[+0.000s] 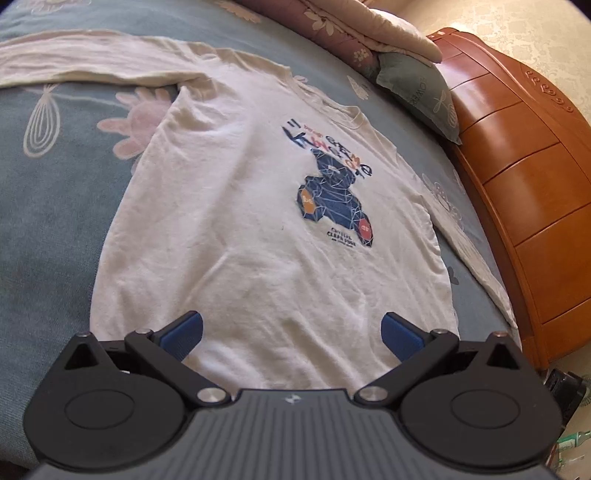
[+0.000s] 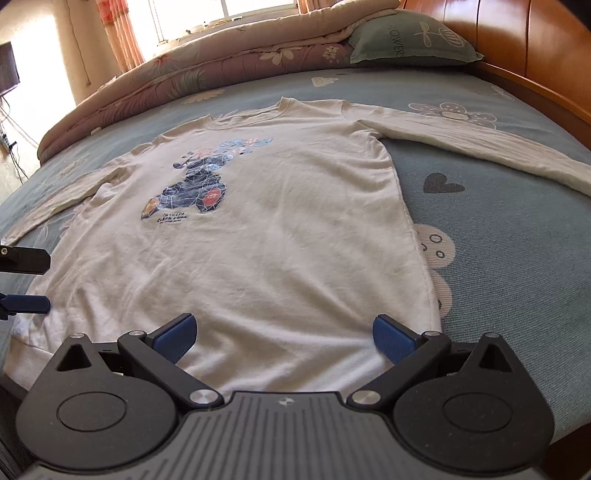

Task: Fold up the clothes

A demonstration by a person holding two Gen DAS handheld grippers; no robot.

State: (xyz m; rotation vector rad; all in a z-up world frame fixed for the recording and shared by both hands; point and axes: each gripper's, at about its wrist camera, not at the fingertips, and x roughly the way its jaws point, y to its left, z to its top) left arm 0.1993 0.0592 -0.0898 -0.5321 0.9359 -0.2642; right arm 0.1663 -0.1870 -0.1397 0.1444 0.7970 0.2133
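Observation:
A white long-sleeved shirt point(image 1: 236, 221) point(image 2: 295, 229) with a dark blue bear print point(image 1: 332, 192) point(image 2: 192, 188) lies spread flat, front up, on the bed, both sleeves stretched out sideways. My left gripper point(image 1: 291, 334) hovers open over the shirt's hem, nothing between its blue pads. My right gripper point(image 2: 282, 336) is open too, above the hem nearer the shirt's right side seam. The left gripper's fingertips point(image 2: 33, 304) show at the left edge of the right wrist view, over the hem's other end.
The bed has a grey-blue flowered sheet point(image 1: 55, 177) point(image 2: 498, 229). A rolled quilt point(image 2: 207, 59) point(image 1: 332, 26) and a green pillow point(image 2: 402, 37) point(image 1: 421, 92) lie beyond the collar. The wooden headboard point(image 1: 524, 192) point(image 2: 517, 40) borders the right side. A window point(image 2: 229, 9) is behind.

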